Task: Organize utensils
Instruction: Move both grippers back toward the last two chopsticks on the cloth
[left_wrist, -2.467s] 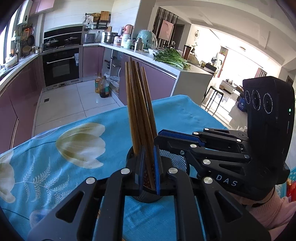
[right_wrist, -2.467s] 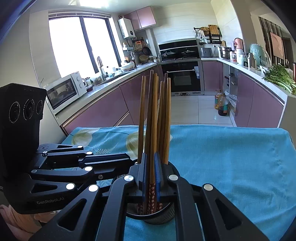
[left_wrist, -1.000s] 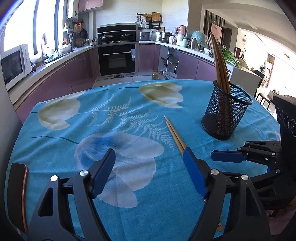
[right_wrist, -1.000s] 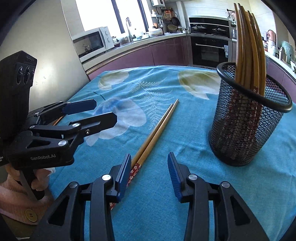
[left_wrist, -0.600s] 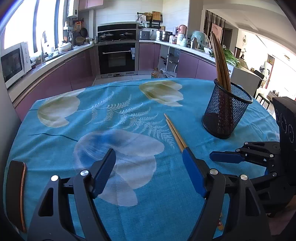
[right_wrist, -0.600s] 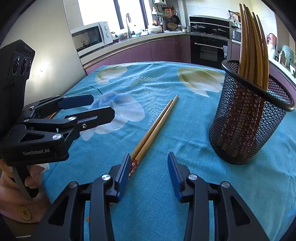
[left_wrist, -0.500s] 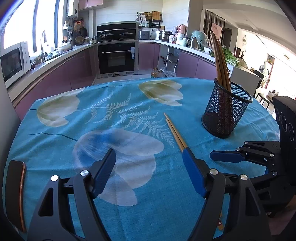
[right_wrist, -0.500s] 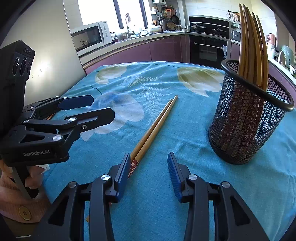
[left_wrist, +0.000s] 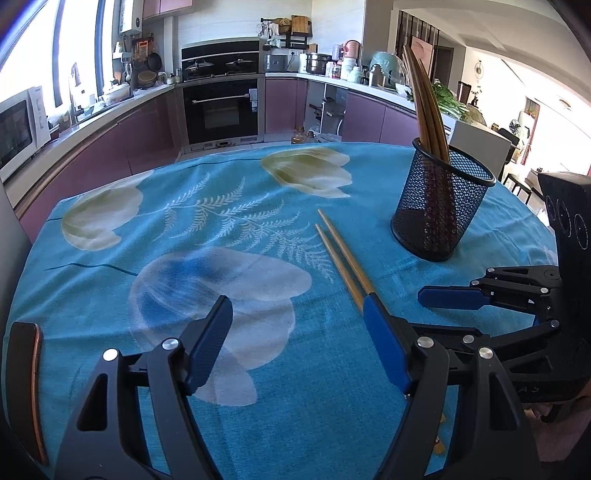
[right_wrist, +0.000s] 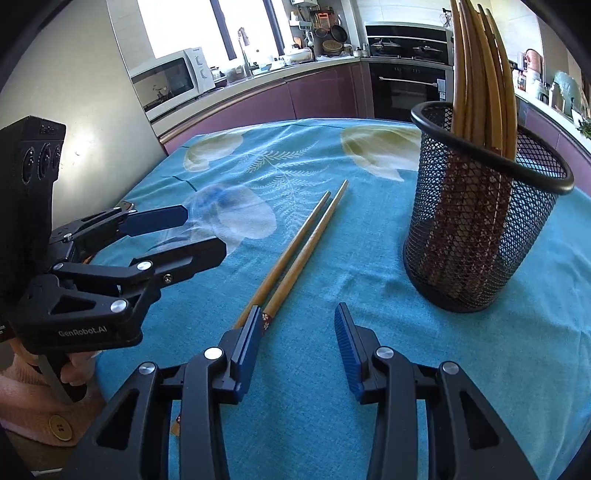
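I am holding both grippers spread wide and empty: the right gripper (right_wrist: 295, 336) is hovering above the near ends of two chopsticks (right_wrist: 295, 243) lying on the cloth (right_wrist: 332, 406), the left gripper (left_wrist: 295, 332) beside them. The holder (right_wrist: 480, 221), filled with chopsticks, is standing right of the pair.

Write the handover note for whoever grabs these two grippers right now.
Left gripper: open, empty, above the tablecloth.
Right gripper: open, empty, low over the patterned ends of the loose chopsticks.
Mesh holder: upright on the cloth, right of the loose pair, already holding a bundle of chopsticks.
Done: that bundle is in the holder.
Left: pick up the two loose chopsticks lying side by side and drop them into the holder.
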